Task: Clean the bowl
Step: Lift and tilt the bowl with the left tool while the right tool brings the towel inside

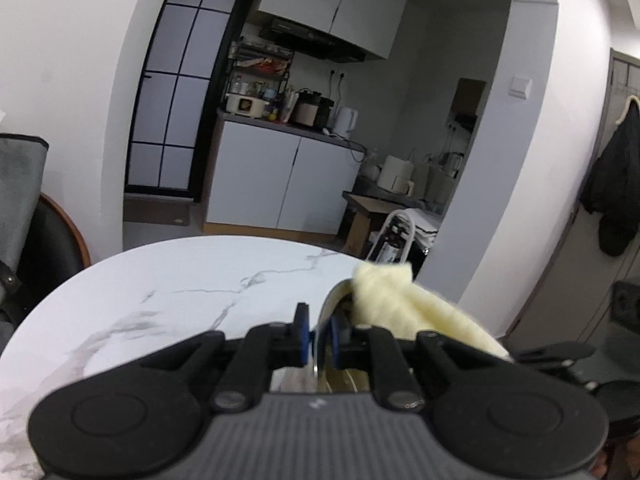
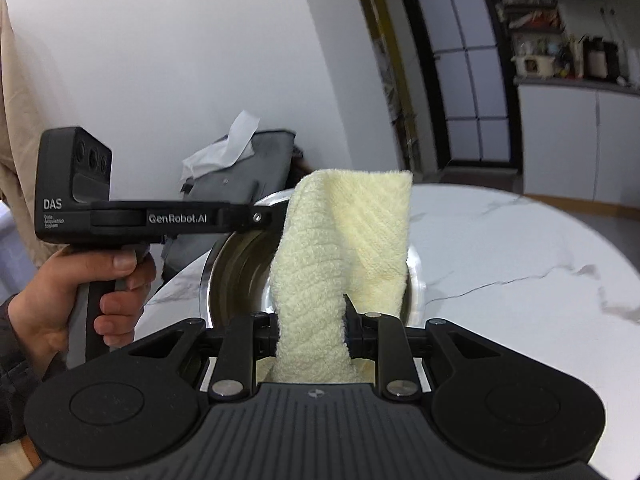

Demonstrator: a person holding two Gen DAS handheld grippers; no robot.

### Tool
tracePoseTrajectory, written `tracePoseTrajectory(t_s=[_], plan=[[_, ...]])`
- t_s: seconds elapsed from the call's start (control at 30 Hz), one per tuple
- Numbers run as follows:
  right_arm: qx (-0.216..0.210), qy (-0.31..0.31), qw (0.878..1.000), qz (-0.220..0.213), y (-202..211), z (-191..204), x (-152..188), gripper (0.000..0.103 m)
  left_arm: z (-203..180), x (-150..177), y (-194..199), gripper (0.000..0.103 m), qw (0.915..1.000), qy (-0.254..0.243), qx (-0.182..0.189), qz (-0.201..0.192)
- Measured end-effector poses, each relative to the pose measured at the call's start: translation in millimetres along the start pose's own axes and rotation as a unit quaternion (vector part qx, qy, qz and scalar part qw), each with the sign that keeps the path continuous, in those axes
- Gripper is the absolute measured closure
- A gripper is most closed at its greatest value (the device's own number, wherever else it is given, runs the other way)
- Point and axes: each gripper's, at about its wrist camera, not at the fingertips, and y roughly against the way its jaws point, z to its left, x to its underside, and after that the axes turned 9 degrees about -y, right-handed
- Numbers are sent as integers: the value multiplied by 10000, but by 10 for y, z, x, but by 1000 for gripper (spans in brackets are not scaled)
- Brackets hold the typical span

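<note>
In the right wrist view I can read some words on my left gripper (image 2: pixel 276 216), which I hold by its handle at the left side of the bowl (image 2: pixel 236 264). On the side of its long black bar, just beside the bowl rim, white letters say "GenRobot.AI". Further from the bowl, on the black camera block at the back end of this gripper, stands "DAS" in bigger white letters, and under it three very small lines, which seem to say "Data Acquisition System", but they are too small to be sure. In the left wrist view I find no text that I can read.
</note>
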Motion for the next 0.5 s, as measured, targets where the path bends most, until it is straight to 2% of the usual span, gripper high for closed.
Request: tracePoseTrajectory(t_s=[0.13,0.23,0.37,0.47,0.5], plan=[[-247,184,9983,503,-259,38,-34,78,-15,30,19,90,9997,-109,176,-127],[-419,228,9963,709,-361,48,-76,78,30,56,27,89,9996,81,213,-193],[-550,48,9949,840,-411,11,-64,78,60,92,4,88,9995,65,228,-222],[-433,181,9951,873,-431,56,-37,79,108,115,7,78,9996,164,173,-146],[-385,238,9952,871,-439,74,-27,79,114,141,21,69,9998,172,118,-58]])
